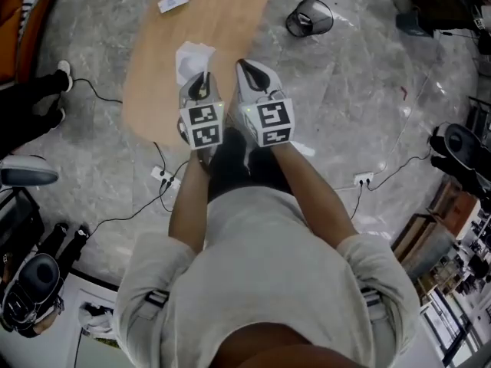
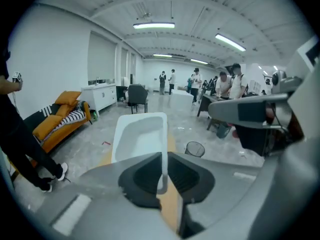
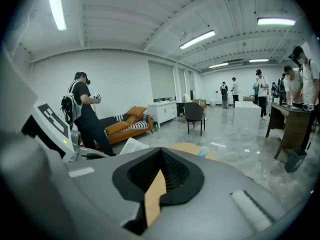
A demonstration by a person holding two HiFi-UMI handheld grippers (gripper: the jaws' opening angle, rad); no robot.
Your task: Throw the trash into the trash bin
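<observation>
Above the oval tan wooden surface [image 1: 149, 83], my left tongs [image 2: 163, 167] pinch a white rectangular plastic tray [image 2: 140, 136] by its near wall.
From the head view I see both tongs held side by side in front of the person's chest, with the tray up clear of the surface and sticking out ahead of the left pair. My right tongs [image 3: 161, 154] are pressed together with nothing between them; only tan wood shows through the slit below their tips. The round black wire-mesh trash bin [image 1: 309, 18] stands on the grey marbled floor [image 1: 368, 106], well apart from the tray, to the right of the surface. A small flat white packet [image 1: 173, 1] lies on the surface's far part.
</observation>
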